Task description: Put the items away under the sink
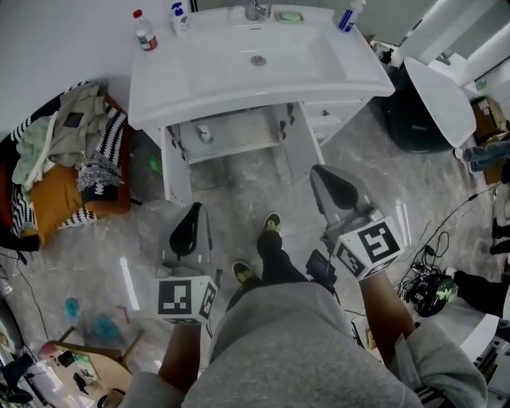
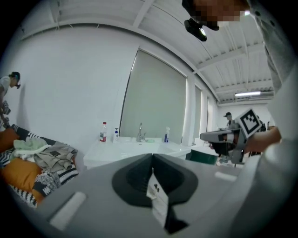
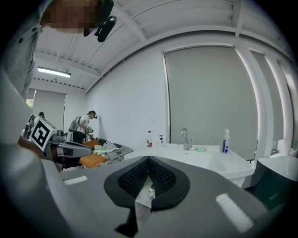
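The left hand-held gripper (image 1: 194, 213) is closed on nothing: in the left gripper view (image 2: 152, 156) its two grey jaws meet along their whole length. The right hand-held gripper (image 1: 325, 177) is closed and empty too, and the right gripper view (image 3: 149, 158) shows its ribbed black pads pressed together. Both are held above the grey marbled floor (image 1: 239, 187), well short of the sink, with the right one just beside the left and slightly further forward.

Ahead of both stands the white ceramic sink worktop (image 1: 159, 88) with a chrome tap (image 1: 256, 9) at its back edge. The items stand on its rim:
- A clear plastic bottle with a red cap and label (image 1: 144, 30) is ahead and to the left of the left hand-held gripper.
- A small white pump bottle with a blue label (image 1: 180, 17) is just beside the clear bottle.
- A pale green soap dish (image 1: 289, 16) lies just right of the tap.
- A blue-and-white spray bottle (image 1: 347, 16) stands at the far right corner, ahead of the right hand-held gripper.

Below the worktop, the white cabinet under the sink (image 1: 231, 135) faces both hand-held grippers with its front open. Off to the left of the left hand-held gripper lies a heap of striped, grey and orange clothes (image 1: 72, 151).
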Motion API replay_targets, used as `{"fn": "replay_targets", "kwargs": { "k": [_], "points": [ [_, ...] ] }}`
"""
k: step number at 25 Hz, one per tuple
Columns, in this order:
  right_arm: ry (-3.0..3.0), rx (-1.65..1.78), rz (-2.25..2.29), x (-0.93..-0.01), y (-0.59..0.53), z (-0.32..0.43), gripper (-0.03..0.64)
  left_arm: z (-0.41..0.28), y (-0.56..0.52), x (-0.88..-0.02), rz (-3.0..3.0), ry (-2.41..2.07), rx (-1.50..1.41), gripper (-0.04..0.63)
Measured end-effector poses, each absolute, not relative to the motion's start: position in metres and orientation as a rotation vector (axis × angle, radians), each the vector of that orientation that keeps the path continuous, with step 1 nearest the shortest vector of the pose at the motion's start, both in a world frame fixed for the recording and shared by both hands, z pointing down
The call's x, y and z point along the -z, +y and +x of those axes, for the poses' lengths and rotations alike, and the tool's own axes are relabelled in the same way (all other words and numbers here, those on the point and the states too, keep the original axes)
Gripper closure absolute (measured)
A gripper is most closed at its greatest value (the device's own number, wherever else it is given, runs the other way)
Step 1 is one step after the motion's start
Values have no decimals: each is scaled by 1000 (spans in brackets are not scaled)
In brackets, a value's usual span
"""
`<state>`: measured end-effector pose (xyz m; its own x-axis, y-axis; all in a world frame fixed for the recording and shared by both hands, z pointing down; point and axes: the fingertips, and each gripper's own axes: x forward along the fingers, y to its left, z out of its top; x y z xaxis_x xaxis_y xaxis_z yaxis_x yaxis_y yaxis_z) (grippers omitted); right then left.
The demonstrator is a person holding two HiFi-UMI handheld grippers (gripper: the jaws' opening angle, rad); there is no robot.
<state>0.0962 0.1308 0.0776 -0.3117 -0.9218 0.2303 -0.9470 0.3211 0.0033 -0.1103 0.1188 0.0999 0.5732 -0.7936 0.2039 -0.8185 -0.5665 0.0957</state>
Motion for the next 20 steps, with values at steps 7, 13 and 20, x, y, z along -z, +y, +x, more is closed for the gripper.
{"fn": "replay_targets", "kwargs": {
  "k": [7, 13, 20],
  "points": [
    [-2345, -203, 1730, -67, 181, 79, 620, -125, 159, -87, 2641, -1322, -175, 584],
    [-2317, -197, 1710, -72, 199, 88, 620, -115, 177, -83, 2641, -1337, -163, 584],
    [-2331, -218, 1751, -75, 211, 126, 620, -88, 190, -78, 2661, -1351, -215, 584]
  ]
}}
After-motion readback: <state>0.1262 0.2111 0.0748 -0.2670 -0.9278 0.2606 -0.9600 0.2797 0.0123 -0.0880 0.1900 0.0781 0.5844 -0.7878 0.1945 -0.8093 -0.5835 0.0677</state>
